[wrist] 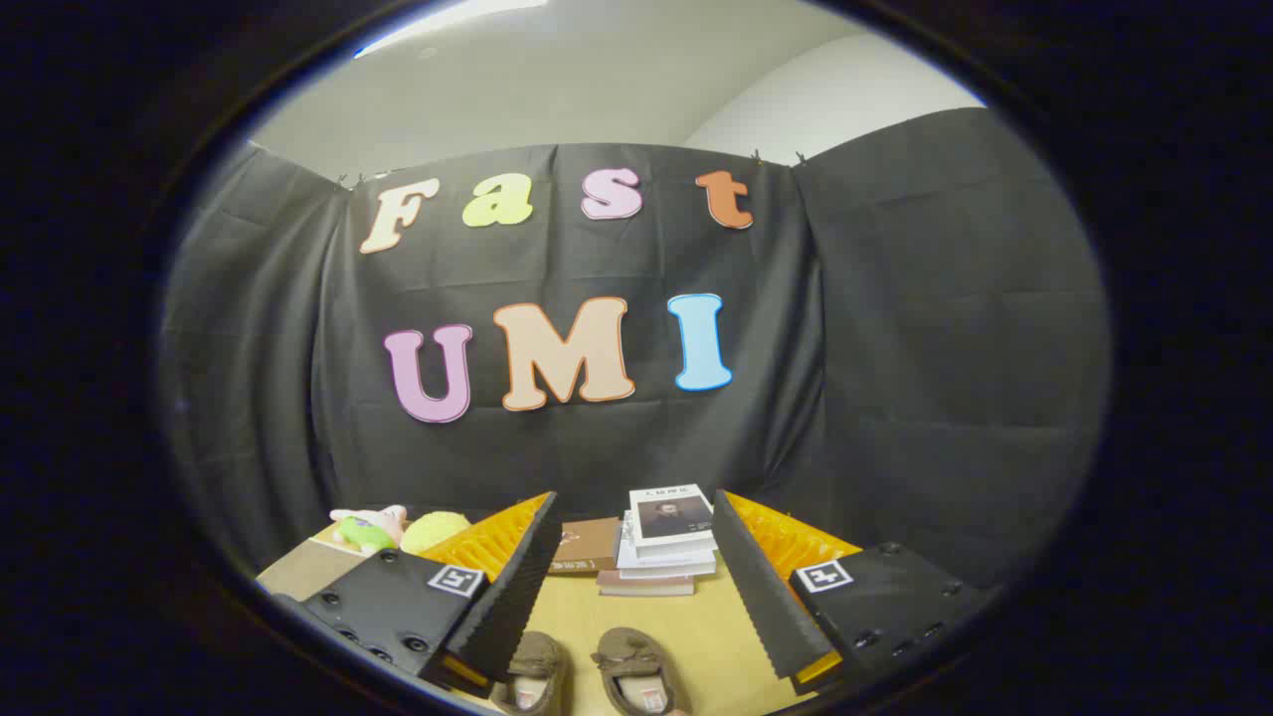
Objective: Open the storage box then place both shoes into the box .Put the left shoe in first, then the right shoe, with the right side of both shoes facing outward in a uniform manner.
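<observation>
Two brown moccasin shoes lie side by side on the tan table [696, 617], toes pointing away from me. The left shoe [537, 668] sits close to the left finger, and the right shoe [629, 668] lies midway between the fingers. My gripper [634, 507] is held above and just behind them, tilted up toward the booth wall. Its fingers [517, 577] stand wide apart and hold nothing. Only the front parts of the shoes show.
A stack of books [664, 542] rests at the back of the table beyond the fingers, with a brown book [587, 545] beside it. Plush toys [398, 529] in green and yellow sit at the back left, partly behind the left finger.
</observation>
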`<state>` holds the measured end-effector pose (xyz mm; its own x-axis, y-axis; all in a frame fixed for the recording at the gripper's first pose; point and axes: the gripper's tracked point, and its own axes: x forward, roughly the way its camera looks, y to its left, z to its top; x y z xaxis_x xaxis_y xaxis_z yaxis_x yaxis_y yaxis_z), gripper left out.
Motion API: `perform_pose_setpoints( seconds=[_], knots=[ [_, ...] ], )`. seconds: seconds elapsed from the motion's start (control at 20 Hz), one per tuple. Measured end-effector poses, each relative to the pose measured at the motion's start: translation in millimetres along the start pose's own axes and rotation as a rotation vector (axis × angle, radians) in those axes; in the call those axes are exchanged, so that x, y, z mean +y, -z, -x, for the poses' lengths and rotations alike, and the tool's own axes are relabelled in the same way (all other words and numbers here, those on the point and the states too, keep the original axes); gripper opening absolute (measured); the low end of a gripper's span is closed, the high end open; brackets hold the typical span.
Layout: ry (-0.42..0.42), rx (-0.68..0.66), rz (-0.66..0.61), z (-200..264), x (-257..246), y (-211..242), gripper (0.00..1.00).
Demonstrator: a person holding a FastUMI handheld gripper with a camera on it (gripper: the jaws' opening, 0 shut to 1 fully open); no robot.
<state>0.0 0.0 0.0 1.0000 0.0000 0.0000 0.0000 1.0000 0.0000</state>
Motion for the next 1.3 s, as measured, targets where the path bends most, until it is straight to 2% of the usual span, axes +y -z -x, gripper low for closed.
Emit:
perform_pose_setpoints(
  seconds=[0.25,0.95,1.3],
  knots=[
    [-0.011,0.017,0.036,2,4,2,0.98],
    [-0.041,0.041,0.021,6,-2,7,0.98],
    [-0.014,0.044,0.017,8,-16,5,0.98]
  ],
)
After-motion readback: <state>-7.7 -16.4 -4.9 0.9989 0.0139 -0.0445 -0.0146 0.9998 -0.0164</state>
